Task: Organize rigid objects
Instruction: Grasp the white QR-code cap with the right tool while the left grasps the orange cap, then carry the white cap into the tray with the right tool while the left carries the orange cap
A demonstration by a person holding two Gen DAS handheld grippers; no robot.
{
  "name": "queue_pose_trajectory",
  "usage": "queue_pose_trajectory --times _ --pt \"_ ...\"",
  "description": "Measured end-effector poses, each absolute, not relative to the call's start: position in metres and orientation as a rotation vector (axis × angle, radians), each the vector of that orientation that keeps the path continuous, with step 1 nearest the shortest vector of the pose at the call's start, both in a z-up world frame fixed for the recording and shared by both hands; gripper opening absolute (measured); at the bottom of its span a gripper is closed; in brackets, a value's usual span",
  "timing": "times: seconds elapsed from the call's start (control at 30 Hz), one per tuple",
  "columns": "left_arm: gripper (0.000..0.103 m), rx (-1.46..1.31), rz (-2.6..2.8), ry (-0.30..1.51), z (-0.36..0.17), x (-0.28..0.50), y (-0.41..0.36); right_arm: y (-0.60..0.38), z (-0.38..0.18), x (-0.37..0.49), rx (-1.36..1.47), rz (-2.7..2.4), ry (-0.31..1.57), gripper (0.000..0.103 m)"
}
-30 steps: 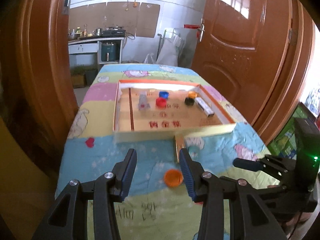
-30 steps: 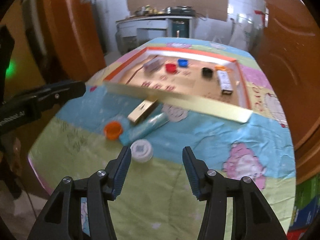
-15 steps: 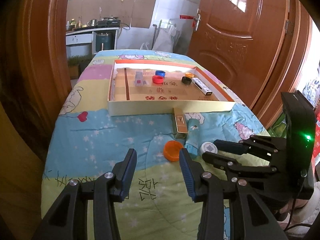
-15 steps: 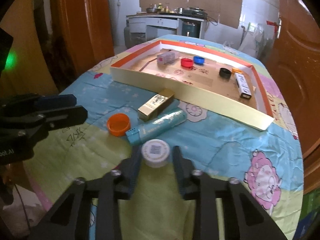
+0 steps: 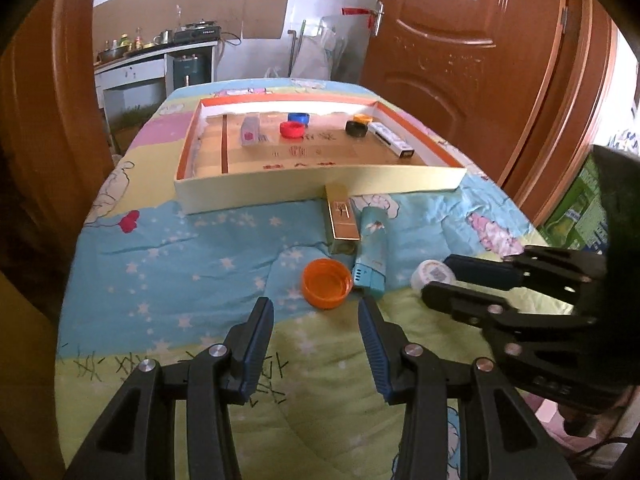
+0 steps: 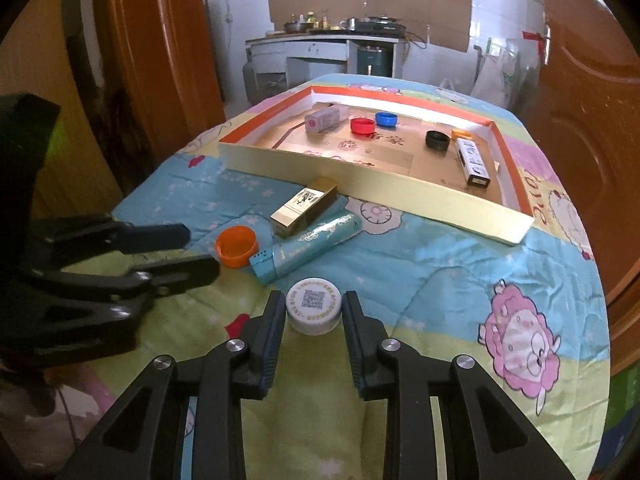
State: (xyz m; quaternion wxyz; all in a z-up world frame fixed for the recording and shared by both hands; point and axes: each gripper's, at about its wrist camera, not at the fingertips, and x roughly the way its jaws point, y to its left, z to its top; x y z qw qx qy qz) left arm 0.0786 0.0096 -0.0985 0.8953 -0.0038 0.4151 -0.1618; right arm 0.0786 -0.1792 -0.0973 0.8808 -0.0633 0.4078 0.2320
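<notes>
Since the earlier frame the right gripper (image 6: 314, 314) has come down near the table's front edge and its jaws have just been closing; its fingers (image 6: 275, 320) now pinch the white cap (image 6: 315, 309) by its sides. The tray (image 6: 376, 184) lies toward the far edge. The left gripper (image 5: 316, 326), now lower, stands open before the orange cap (image 5: 326, 283). The white cap looks light, stiff and smooth; its rim is the sensible hold.

Beside my orange cap (image 6: 236, 247) lie a gold box (image 6: 305, 207), a teal patterned tube (image 6: 308, 247) and a white QR-printed cap (image 6: 315, 306) on the cartoon-printed pastel quilt (image 6: 460, 280).
</notes>
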Motion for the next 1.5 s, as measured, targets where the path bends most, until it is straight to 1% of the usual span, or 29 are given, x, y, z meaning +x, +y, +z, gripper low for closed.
queue_pose_trajectory --times 0.4,0.5,0.53,0.57,0.93,1.5 --pt "0.044 0.030 -0.298 0.867 -0.108 0.105 0.001 -0.183 -0.103 0.075 -0.099 0.500 0.858 0.030" --pt "0.040 0.022 -0.295 0.863 -0.108 0.111 0.001 -0.185 -0.104 0.075 -0.089 0.499 0.858 0.030" --pt "0.034 0.012 -0.292 0.864 -0.108 0.113 0.002 -0.186 -0.104 0.075 -0.087 0.498 0.859 0.030" --pt "0.030 0.004 -0.289 0.865 -0.108 0.114 0.004 -0.187 -0.105 0.076 -0.080 0.498 0.861 0.030" --pt "0.030 -0.063 -0.297 0.856 -0.105 0.107 0.015 -0.193 -0.101 0.076 -0.051 0.490 0.854 0.030" --pt "0.030 -0.044 -0.289 0.759 -0.060 0.099 0.016 -0.195 -0.078 0.080 -0.037 0.495 0.806 0.030"
